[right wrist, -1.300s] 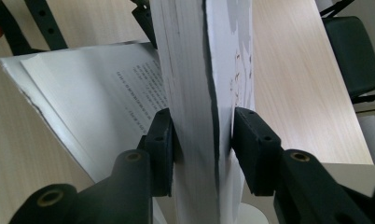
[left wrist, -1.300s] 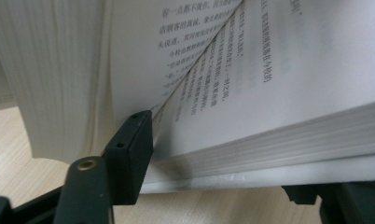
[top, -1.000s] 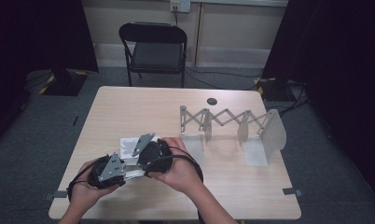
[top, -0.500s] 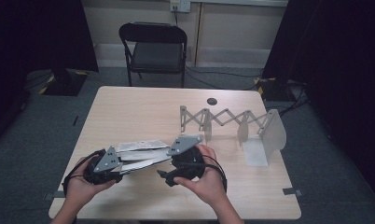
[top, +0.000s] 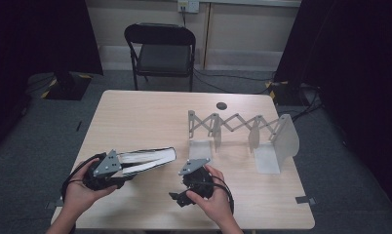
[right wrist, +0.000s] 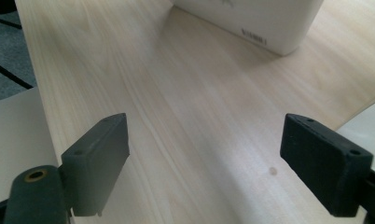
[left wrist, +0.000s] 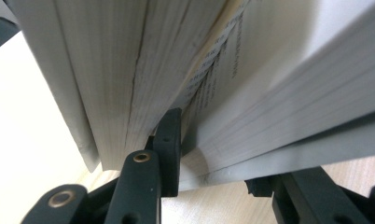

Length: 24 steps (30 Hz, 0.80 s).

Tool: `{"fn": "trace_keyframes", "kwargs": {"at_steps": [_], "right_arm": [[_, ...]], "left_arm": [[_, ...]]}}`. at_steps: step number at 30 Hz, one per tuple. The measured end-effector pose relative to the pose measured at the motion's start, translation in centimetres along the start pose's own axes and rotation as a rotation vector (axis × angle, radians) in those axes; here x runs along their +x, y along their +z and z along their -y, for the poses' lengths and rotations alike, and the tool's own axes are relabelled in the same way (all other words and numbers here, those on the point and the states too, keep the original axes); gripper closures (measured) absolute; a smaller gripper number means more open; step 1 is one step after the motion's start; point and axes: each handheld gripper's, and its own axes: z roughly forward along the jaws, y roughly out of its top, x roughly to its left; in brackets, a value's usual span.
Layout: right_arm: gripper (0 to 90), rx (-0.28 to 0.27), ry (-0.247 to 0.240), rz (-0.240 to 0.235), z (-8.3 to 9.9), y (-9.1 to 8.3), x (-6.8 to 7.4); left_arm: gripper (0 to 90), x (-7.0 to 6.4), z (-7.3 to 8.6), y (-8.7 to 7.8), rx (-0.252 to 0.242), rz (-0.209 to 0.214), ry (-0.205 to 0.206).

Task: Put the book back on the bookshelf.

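A thick book (top: 147, 158) with white pages and a grey cover lies low over the table's near left part, spine end to the right. My left gripper (top: 127, 170) is shut on its near end. In the left gripper view one jaw sits between the pages (left wrist: 251, 84) and the other lies under the grey cover (left wrist: 288, 154). My right gripper (top: 178, 198) is just right of the book near the front edge, apart from it. Its jaws stand wide open over bare wood (right wrist: 204, 154), and a corner of the book (right wrist: 265, 23) shows ahead of them.
An expanding accordion rack (top: 233, 124) with white end plates (top: 286, 136) stands on the right half of the wooden table (top: 145, 117). A small black disc (top: 221, 105) lies near the far edge. A black folding chair (top: 162, 48) is behind the table.
The right gripper has let go of the book and drawn back toward the front edge, jaws open. The left gripper now holds the book alone, stretched out to the right.
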Motion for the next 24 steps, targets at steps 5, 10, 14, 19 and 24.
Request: {"fn": "trace_keyframes", "kwargs": {"at_steps": [5, 10, 14, 19, 24], "right_arm": [[14.7, 0.022, 0.028, 0.003, 1.6, 1.2, -0.4], [15.0, 0.047, 0.059, 0.011, 3.1, 2.5, -0.8], [15.1, 0.070, 0.054, 0.019, 3.6, 3.0, -0.8], [14.9, 0.076, 0.037, 0.039, 4.0, 3.5, -0.8], [14.4, 0.069, 0.022, 0.047, 4.4, 3.7, -0.9]], "left_arm": [[65.0, 0.2, -0.2, -0.2, 0.008, 0.007, -0.003], [65.8, 0.3, -0.5, -0.2, 0.024, 0.011, 0.000], [66.6, 0.3, -0.7, -0.3, 0.034, 0.011, 0.007], [69.2, 0.5, -1.0, -0.4, 0.048, 0.005, 0.018], [71.7, 0.7, -1.3, -0.8, 0.067, 0.005, 0.018]]}}
